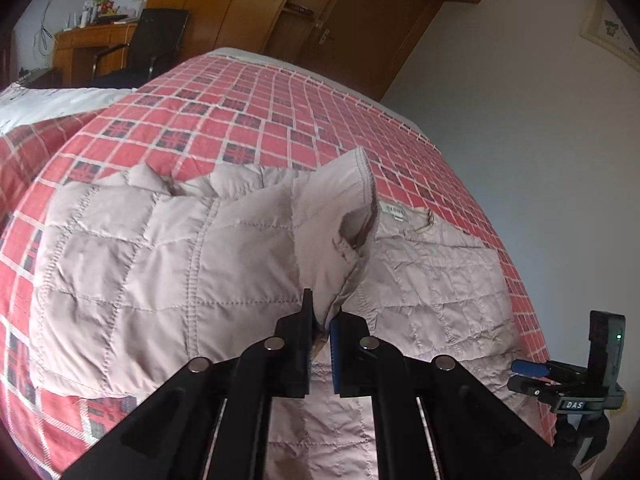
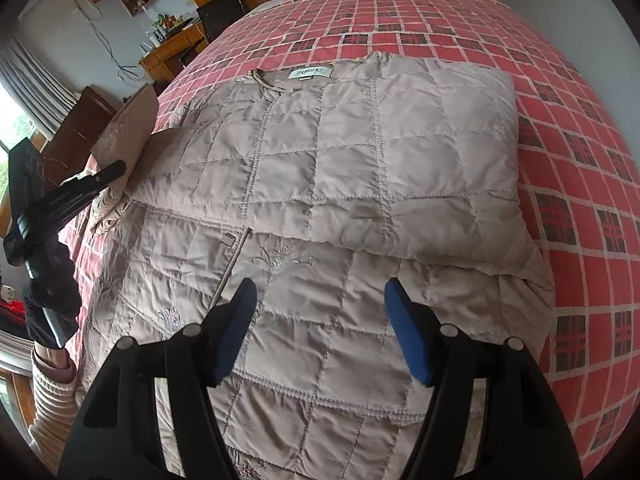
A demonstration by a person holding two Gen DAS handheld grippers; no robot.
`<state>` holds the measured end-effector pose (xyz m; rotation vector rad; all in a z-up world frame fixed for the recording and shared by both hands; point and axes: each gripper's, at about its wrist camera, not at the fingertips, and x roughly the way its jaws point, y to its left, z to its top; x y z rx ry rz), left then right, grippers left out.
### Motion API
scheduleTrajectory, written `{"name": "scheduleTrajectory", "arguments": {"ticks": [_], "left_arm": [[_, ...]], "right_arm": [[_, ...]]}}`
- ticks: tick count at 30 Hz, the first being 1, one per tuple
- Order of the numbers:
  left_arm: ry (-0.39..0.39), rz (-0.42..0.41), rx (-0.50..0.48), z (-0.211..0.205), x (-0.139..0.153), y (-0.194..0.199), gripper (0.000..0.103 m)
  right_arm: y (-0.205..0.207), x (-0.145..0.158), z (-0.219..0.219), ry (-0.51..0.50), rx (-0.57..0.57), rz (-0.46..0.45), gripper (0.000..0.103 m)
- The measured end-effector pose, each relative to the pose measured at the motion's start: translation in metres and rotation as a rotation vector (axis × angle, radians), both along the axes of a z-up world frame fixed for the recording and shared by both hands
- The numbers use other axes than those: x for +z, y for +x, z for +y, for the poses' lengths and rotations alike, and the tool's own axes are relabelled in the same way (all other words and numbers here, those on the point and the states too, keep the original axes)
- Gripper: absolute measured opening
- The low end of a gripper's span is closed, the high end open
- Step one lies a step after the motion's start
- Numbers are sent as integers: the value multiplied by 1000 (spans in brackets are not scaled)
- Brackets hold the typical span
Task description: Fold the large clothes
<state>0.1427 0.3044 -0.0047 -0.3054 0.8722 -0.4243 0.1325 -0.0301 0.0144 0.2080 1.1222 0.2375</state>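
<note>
Pinching a raised fold of the quilted jacket point(image 1: 168, 264), the left claw point(image 1: 320, 320) has its two fingers drawn almost together with the pale fabric caught between them. The lifted flap stands up from the claw toward 12 o'clock, its stitched edge curling over near the neck label point(image 1: 394, 210). In the right wrist view the jacket lies spread across the middle of the bed point(image 2: 580, 160), collar toward 12 o'clock, with one side already folded inward so that its straight edge runs along 3 o'clock, parallel to the bed's checks. A lower fold edge crosses from 9 to 4 o'clock above the embroidered panel.

The right claw point(image 2: 320, 320) hovers above the jacket's lower half with its blue pads point(image 2: 410, 336) set wide apart and nothing between them. From the left wrist view this same claw shows at 4 o'clock, off the jacket's corner.

Bare red plaid bedspread point(image 1: 260, 104) shows beyond the collar toward 12 o'clock and along the 3 o'clock side of the jacket, giving open room there. At 9 o'clock in the right view the jacket's far side droops near the bed's edge, where the left claw and a ribbed sleeve point(image 2: 50, 392) crowd the space. A wall point(image 1: 520, 120) lies past the bed at 2 o'clock in the left view; a wooden desk point(image 2: 172, 50) and dark chair point(image 1: 156, 40) stand well apart beyond the bed's far end.
</note>
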Motion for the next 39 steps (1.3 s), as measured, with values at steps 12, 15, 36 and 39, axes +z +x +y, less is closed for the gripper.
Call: {"name": "scheduleTrajectory", "arguments": {"ticks": [12, 15, 36, 39], "left_arm": [[-166, -25, -143, 34, 14, -43, 53], [-48, -46, -5, 63, 16, -37, 54], [22, -24, 233, 122, 9, -44, 54], [28, -41, 235, 123, 16, -44, 54]], "right_arm": [[48, 17, 58, 72, 120, 12, 66], [68, 18, 84, 105, 168, 34, 66], [133, -15, 175, 239, 272, 139, 10], [123, 12, 149, 262, 258, 53, 8]]}}
